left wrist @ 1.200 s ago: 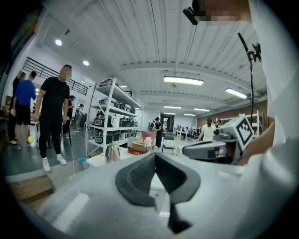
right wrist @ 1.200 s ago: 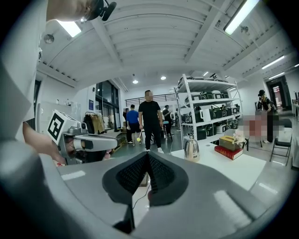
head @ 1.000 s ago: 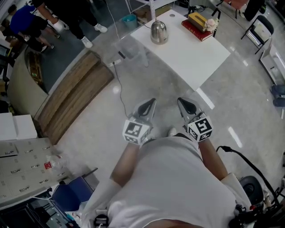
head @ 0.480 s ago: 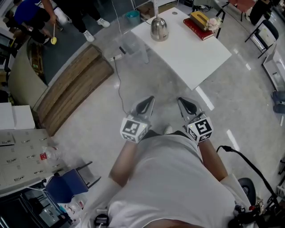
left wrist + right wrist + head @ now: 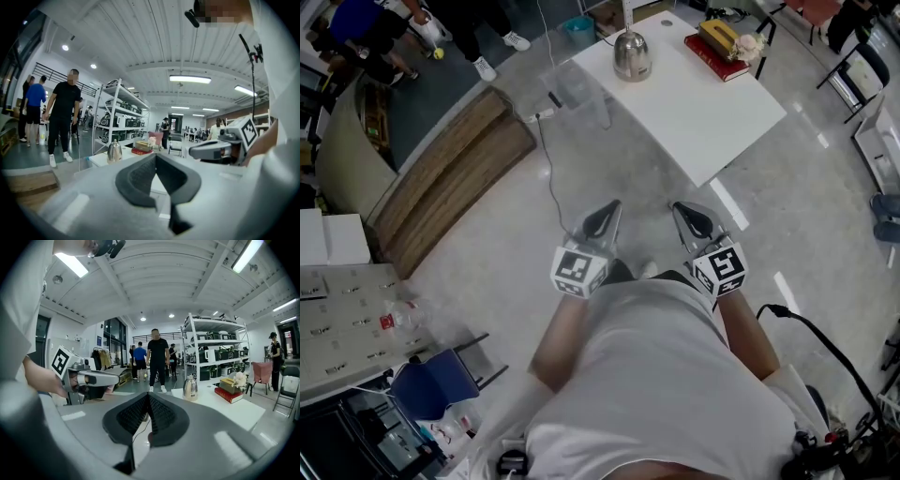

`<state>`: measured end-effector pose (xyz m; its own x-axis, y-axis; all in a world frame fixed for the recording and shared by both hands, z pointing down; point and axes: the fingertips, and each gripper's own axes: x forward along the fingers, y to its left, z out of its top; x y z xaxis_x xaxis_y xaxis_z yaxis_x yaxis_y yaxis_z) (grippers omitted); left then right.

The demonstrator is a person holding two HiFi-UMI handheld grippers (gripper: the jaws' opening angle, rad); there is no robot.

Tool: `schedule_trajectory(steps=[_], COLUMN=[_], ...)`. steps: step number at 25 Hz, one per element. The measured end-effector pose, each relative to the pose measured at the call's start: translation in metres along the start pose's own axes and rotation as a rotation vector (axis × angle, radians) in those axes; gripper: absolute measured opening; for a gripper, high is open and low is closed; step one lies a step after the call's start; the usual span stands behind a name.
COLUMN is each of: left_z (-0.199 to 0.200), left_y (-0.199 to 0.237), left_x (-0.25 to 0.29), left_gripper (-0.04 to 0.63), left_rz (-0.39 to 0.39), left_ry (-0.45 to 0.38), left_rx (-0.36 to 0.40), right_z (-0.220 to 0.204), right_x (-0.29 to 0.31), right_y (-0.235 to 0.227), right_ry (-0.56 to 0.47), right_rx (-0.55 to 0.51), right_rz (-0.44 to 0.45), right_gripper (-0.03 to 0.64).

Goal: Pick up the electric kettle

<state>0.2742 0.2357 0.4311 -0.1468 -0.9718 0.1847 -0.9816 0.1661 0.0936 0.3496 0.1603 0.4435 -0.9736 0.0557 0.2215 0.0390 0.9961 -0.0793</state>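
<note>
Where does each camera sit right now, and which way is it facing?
Head view: on the person's head, looking steeply down at floor and white table; shows torso, forearms, left gripper, right gripper.
Left gripper view: on that gripper, facing along its shut jaws toward the kettle; right gripper shows at right.
Right gripper view: on that gripper, facing the kettle; left gripper shows at left.
Shared: both gripper views see the kettle.

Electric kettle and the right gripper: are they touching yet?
Apart. The head view shows the electric kettle standing on the white table far ahead, with open floor between it and the right gripper, whose jaws are shut on nothing.
</note>
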Motion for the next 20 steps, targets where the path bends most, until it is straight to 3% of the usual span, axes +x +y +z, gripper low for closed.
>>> schedule_trajectory(steps=[20], left_z=[0.015], left_y=[0.075], left_x=[0.053], left_gripper=[0.002], left_rz=[-0.073], left_ry=[0.035], left_rx=[0.02], right_z=[0.013], right_x=[0.077], right_y=[-0.036], right_ry=[0.022], right_rx=[0.039], right_rz=[-0.048], right_gripper=[0.003])
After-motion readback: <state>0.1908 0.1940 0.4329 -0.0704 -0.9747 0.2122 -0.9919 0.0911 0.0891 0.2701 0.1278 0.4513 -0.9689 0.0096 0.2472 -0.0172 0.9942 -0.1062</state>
